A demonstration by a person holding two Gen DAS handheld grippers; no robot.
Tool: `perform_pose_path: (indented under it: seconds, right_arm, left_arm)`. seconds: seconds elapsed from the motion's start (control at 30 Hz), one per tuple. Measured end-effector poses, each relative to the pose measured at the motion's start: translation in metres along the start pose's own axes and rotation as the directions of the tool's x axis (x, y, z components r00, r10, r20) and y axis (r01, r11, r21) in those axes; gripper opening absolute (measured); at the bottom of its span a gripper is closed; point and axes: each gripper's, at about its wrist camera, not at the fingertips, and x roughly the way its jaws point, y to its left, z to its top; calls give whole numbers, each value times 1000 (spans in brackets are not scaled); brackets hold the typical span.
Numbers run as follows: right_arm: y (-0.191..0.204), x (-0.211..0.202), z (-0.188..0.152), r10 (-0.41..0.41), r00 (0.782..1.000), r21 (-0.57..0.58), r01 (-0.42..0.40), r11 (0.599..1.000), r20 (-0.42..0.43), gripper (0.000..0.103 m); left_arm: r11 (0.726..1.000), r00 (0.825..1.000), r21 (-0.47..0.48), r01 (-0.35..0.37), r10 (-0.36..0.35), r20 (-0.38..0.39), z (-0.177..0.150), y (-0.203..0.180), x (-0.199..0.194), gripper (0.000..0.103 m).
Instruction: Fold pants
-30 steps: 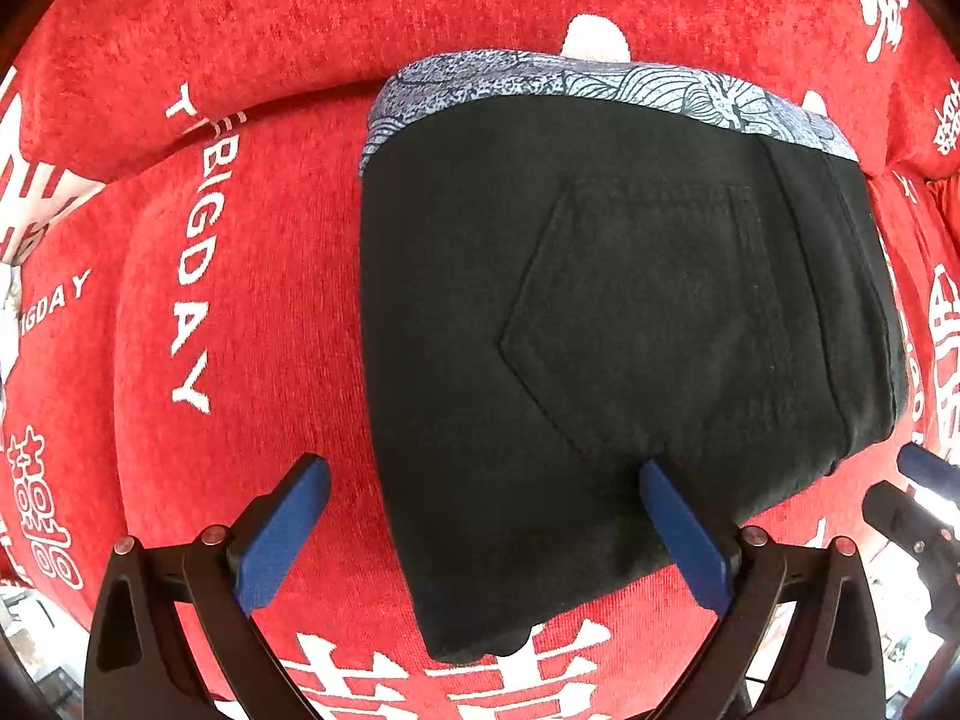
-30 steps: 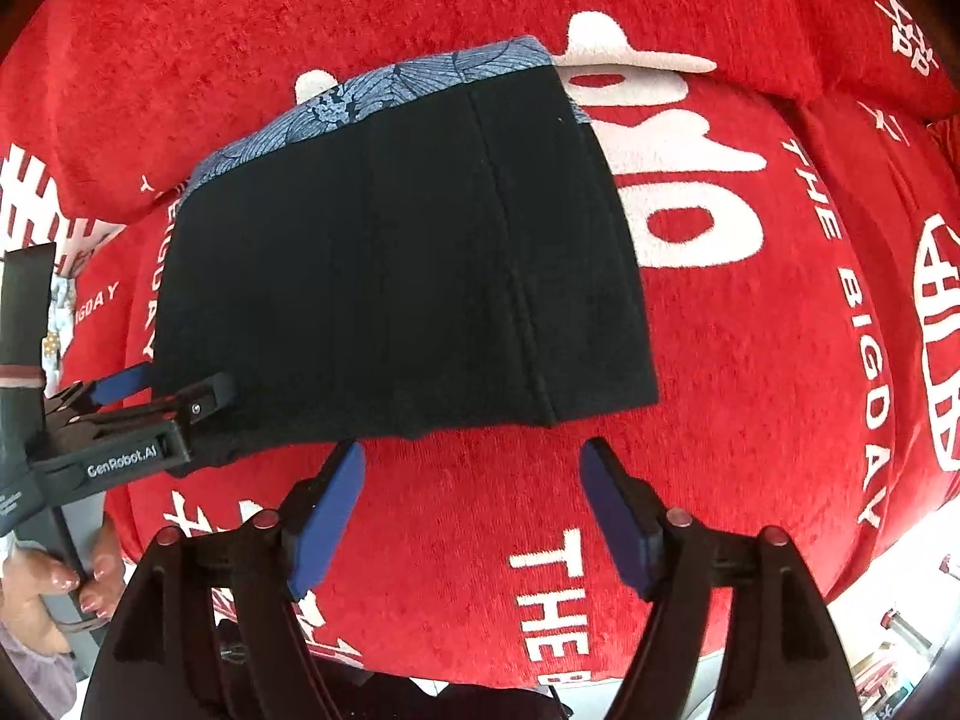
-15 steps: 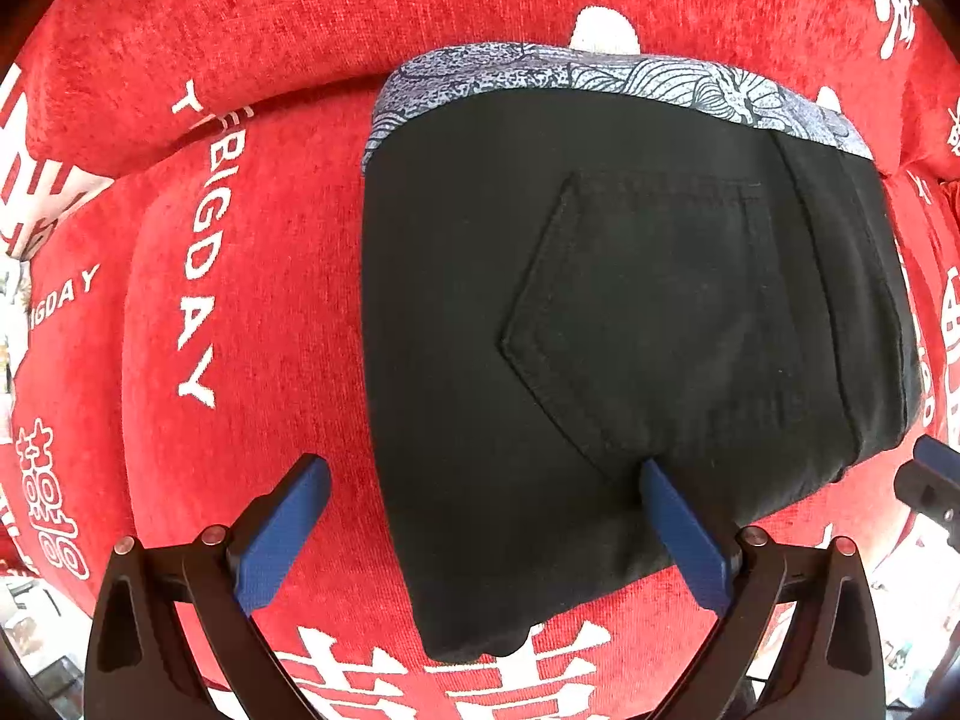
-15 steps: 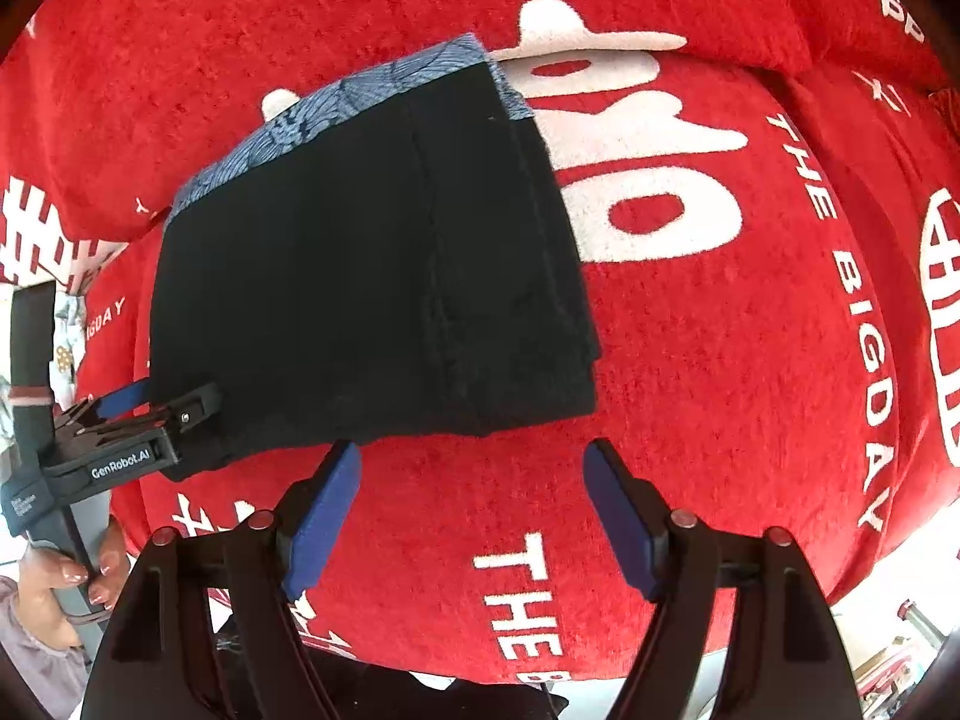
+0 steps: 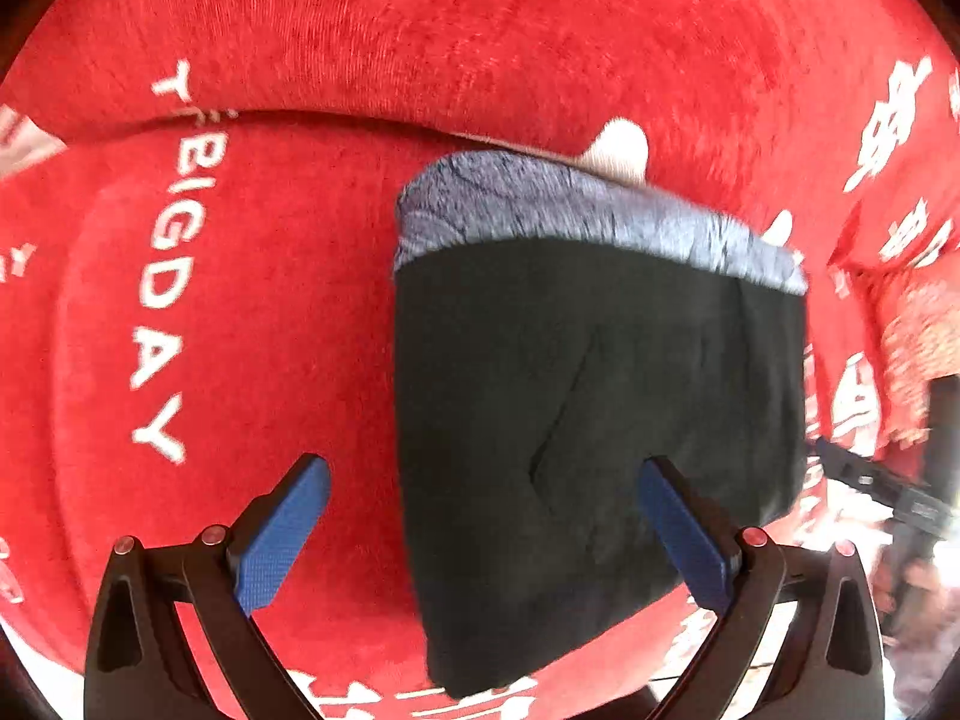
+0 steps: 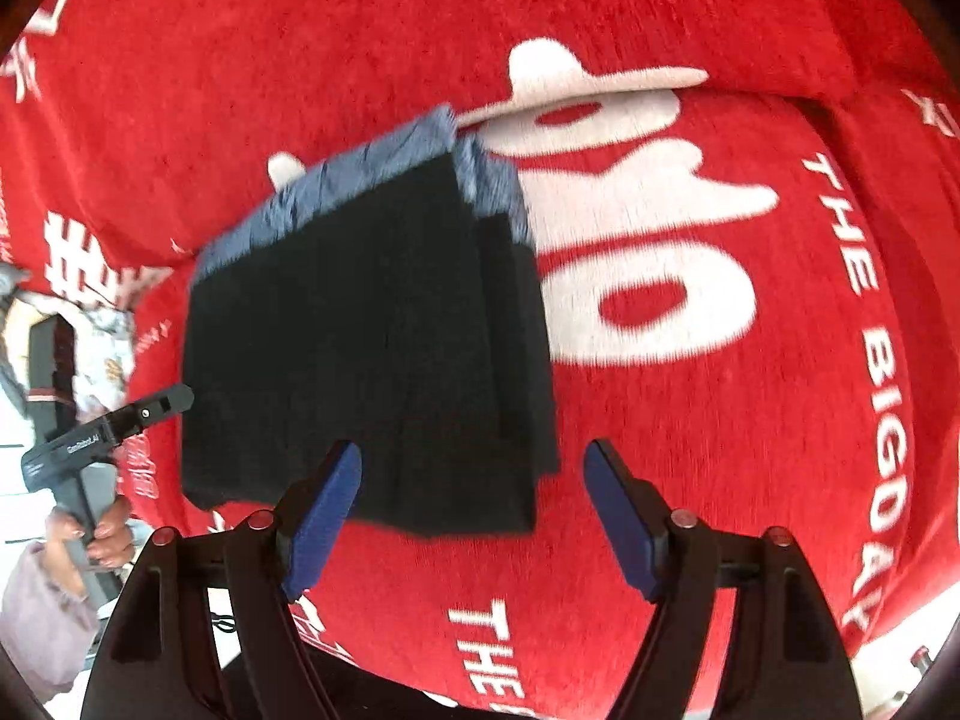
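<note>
The folded black pants (image 5: 576,438) lie flat on the red cover, with a grey-blue patterned waistband (image 5: 576,210) at the far end and a back pocket facing up. My left gripper (image 5: 483,480) hovers open over their near left part, pinching nothing. In the right wrist view the pants (image 6: 360,348) lie left of centre, somewhat blurred. My right gripper (image 6: 474,456) stands open above their near right corner, its pads off the cloth. The left gripper (image 6: 168,405) shows at the pants' left edge, held by a person's hand (image 6: 96,534).
A red plush sofa cover (image 5: 240,330) with white lettering spreads under everything; a cushion seam (image 5: 360,120) runs behind the pants. The right gripper's dark body (image 5: 870,480) sits at the right edge. Pale clutter (image 6: 90,330) lies beyond the sofa's left side.
Both grippers have shifted sideways. The pants now sit farther right and farther off in the left view. In the right view they slid toward my fingers, their near right corner now between them.
</note>
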Motion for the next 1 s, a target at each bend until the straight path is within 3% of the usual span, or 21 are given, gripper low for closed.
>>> perform_pose_path:
  seconds: [0.13,0.27,0.5,0.67,0.77,0.83,0.93,1.0]
  right_arm:
    - [-20,19,22,97,994,39,-95,995,-56,80]
    - [-35,39,42,235,967,45,-232,972,-95,80]
    - [-49,73,59,389,909,101,-377,921,-149,82]
    - [-53,69,64,397,904,112,-383,917,-160,74]
    - [-54,67,63,416,894,110,-402,909,-164,60]
    - [-54,63,63,419,894,95,-408,908,-162,52]
    - [-47,48,60,424,894,63,-419,906,-145,48]
    - [-43,40,58,439,890,57,-435,899,-126,46]
  left_arm:
    - [998,997,-2,70,-70,-22,17,8,14,103]
    - [992,991,5,126,-125,-53,21,7,38,103]
    - [992,992,-42,121,-122,-26,19,-2,58,103]
    - [992,995,-83,96,-97,-4,15,-18,62,103]
    - [994,996,-85,74,-70,49,3,-26,56,93]
    - [995,995,-78,64,-58,81,-3,-33,49,80]
    - [994,991,-77,77,-68,117,-15,-39,36,67]
    - [994,989,-70,90,-80,126,-21,-40,26,64]
